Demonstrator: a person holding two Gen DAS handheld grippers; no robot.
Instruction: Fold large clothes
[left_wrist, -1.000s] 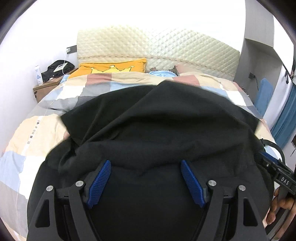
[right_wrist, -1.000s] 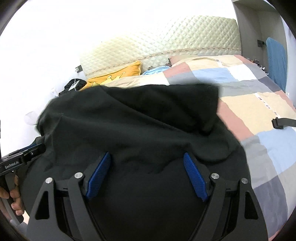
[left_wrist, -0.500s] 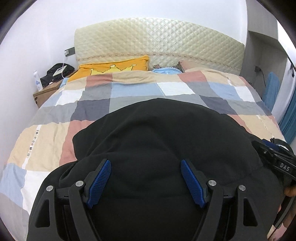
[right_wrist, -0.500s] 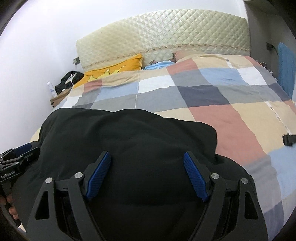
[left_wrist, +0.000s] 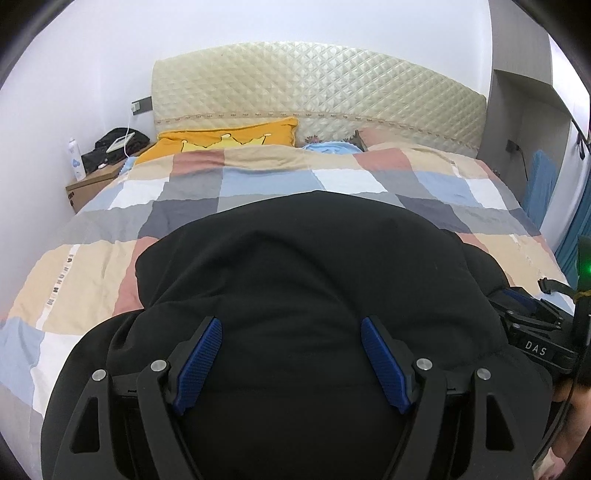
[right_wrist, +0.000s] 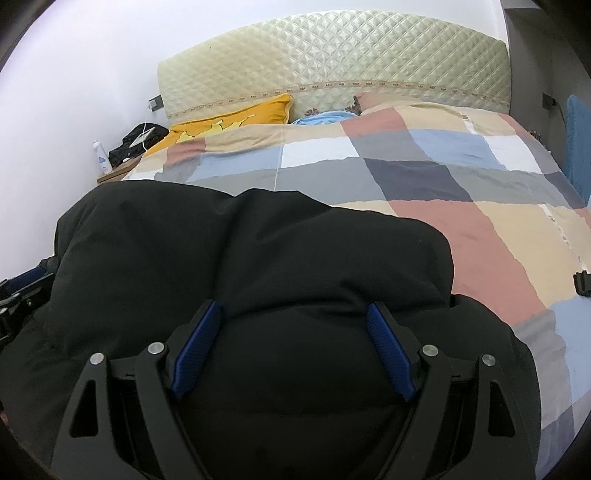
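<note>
A large black garment (left_wrist: 306, 280) lies bunched in a folded heap on the near part of the checked bed cover (left_wrist: 258, 184); it also shows in the right wrist view (right_wrist: 251, 266). My left gripper (left_wrist: 291, 332) is open, its blue pads spread wide just over the garment's near side. My right gripper (right_wrist: 293, 325) is open the same way over the garment's right part. Neither holds cloth. The right gripper's body (left_wrist: 535, 332) shows at the right edge of the left wrist view, the left gripper's body (right_wrist: 22, 291) at the left edge of the right wrist view.
A quilted cream headboard (left_wrist: 317, 92) stands at the far end with an orange pillow (left_wrist: 229, 136) below it. A wooden nightstand (left_wrist: 92, 181) with a bottle and a black bag stands at the far left. A blue curtain (left_wrist: 576, 229) hangs right.
The black garment has dropped from spread high in front of the cameras into a folded heap on the bed. More of the checked cover shows beyond it. Both grippers stay open.
</note>
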